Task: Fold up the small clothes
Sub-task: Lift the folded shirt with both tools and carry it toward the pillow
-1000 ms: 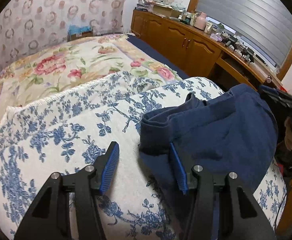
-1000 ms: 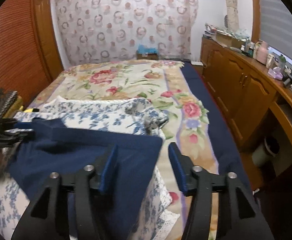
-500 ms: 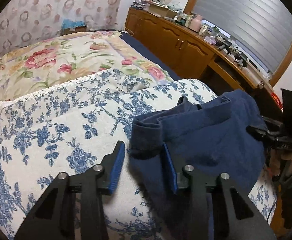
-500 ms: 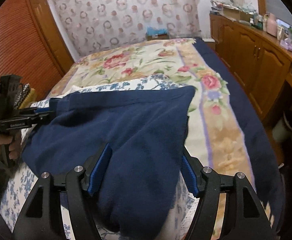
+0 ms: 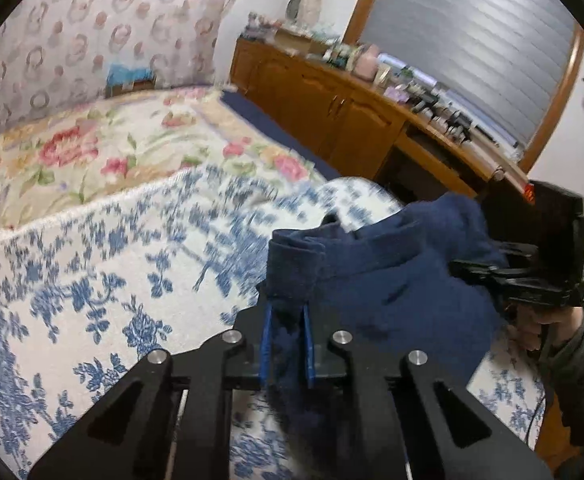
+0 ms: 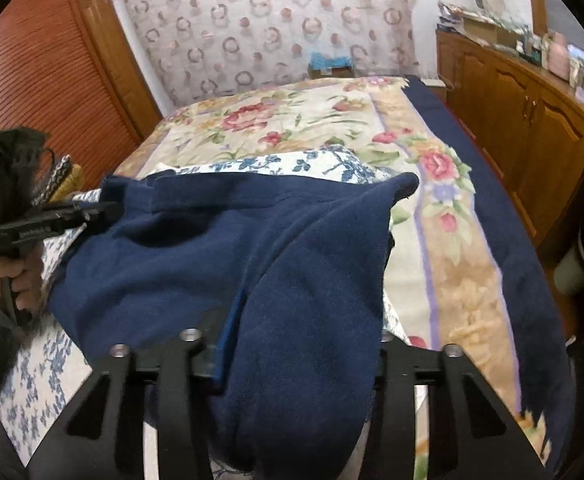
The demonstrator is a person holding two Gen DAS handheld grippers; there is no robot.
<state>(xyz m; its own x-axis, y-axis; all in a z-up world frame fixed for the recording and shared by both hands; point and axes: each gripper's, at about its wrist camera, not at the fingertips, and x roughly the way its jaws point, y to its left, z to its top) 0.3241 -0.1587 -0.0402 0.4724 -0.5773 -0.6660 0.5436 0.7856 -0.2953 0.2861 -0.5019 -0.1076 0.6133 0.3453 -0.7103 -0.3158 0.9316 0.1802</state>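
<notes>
Garment: a small navy blue fleece garment (image 5: 403,292) lies bunched on the blue-flowered white bedspread (image 5: 104,280) near the foot of the bed, one thick folded edge raised off the cover.
Left gripper (image 5: 286,320): its jaws have just been closing and now stand narrow, the blue pads pinching the folded navy edge between them.
Left gripper, from the right wrist camera: it shows at the far left (image 6: 108,210), gripped by a hand (image 6: 10,280), its tip at the garment's corner.
Right gripper (image 6: 299,344): its jaws have just been closing; a thick fold of the navy fabric fills the gap and drapes over the right finger, so only the left blue pad (image 6: 228,344) shows, pressed against the cloth.
Right gripper, from the left wrist camera: black body at the garment's far edge (image 5: 471,270), held by a hand (image 5: 531,324) with a dark sleeve.
Bed: beyond the blue-flowered spread lies a cream quilt with pink roses (image 6: 292,128), with a dark blue sheet edge (image 6: 471,152) on the side toward the cabinets.
Surroundings: wooden cabinets (image 6: 523,120) with a cluttered top along one side, a slatted wooden door (image 6: 44,72) on the other.
Sharpness: the left wrist view is motion-blurred.
</notes>
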